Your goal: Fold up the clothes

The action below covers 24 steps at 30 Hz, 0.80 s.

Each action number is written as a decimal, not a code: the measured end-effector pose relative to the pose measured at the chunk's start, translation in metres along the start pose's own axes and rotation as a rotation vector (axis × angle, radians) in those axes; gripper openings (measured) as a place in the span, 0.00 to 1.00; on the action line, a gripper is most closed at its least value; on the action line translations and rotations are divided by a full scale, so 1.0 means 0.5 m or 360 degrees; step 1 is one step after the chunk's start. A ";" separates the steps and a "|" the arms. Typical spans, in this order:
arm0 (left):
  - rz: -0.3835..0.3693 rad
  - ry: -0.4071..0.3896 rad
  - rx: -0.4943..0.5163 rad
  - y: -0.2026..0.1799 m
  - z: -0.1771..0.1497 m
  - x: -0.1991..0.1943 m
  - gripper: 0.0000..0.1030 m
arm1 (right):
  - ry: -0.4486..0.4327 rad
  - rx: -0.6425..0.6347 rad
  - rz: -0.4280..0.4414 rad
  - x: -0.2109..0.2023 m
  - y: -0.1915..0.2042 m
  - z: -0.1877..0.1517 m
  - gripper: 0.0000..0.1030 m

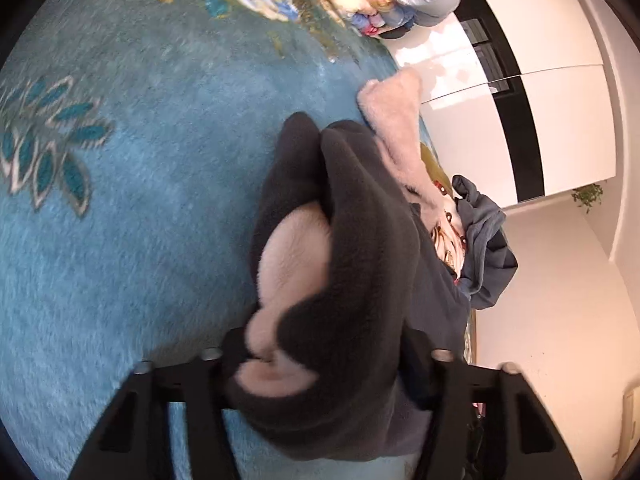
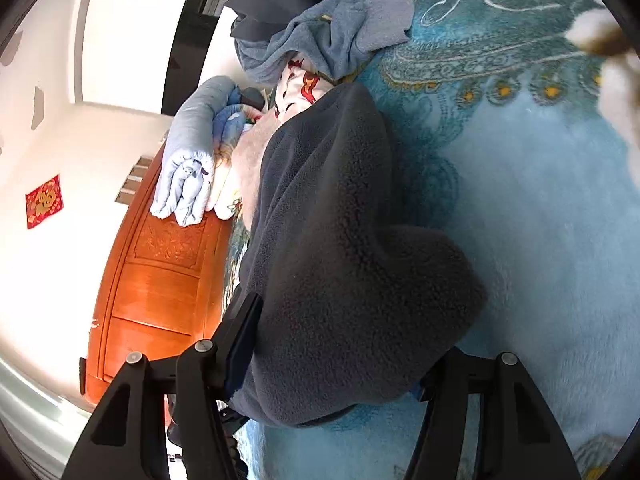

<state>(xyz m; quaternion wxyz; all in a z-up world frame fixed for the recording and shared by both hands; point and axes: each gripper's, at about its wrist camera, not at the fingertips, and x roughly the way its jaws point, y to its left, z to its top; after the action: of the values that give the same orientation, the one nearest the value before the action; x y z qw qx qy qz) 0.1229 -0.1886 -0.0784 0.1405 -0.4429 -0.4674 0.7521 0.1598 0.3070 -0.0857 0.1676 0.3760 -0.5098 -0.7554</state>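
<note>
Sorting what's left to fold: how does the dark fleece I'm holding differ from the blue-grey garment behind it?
The dark fleece is charcoal with a pale pink lining; the blue-grey garment is lighter and shows no lining. The fleece is lifted, gripped by the right gripper and left gripper; the garment lies crumpled and ungripped on the blue blanket. Both are soft and unfolded.

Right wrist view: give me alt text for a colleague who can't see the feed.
The right gripper has a dark grey fleece garment bunched between its fingers, above a blue patterned blanket. Behind lie crumpled blue-grey clothes, folded pale bedding and an orange wooden bed board.
</note>
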 end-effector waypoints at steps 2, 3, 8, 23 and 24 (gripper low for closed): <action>0.0010 -0.0005 -0.0005 -0.003 -0.006 -0.005 0.41 | -0.0023 0.0047 0.0008 -0.009 -0.002 -0.002 0.43; 0.0015 -0.0007 -0.0008 -0.005 -0.008 -0.007 0.40 | -0.0034 0.0071 0.0011 -0.013 -0.003 -0.003 0.41; 0.0014 -0.0011 -0.0017 0.007 -0.038 -0.031 0.39 | -0.0117 0.0081 0.0025 -0.074 0.029 -0.030 0.34; -0.0059 -0.0006 0.0032 0.067 -0.145 -0.108 0.71 | -0.0018 0.0048 -0.0052 -0.166 -0.027 -0.175 0.53; -0.0062 -0.0006 0.0057 0.061 -0.145 -0.104 0.79 | -0.0008 0.0041 -0.0041 -0.167 -0.029 -0.177 0.56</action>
<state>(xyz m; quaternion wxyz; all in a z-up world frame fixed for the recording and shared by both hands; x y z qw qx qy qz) 0.2163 -0.1952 -0.0880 0.1621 -0.4298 -0.4626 0.7583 0.2822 0.3092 -0.0833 0.1515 0.3828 -0.5150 -0.7519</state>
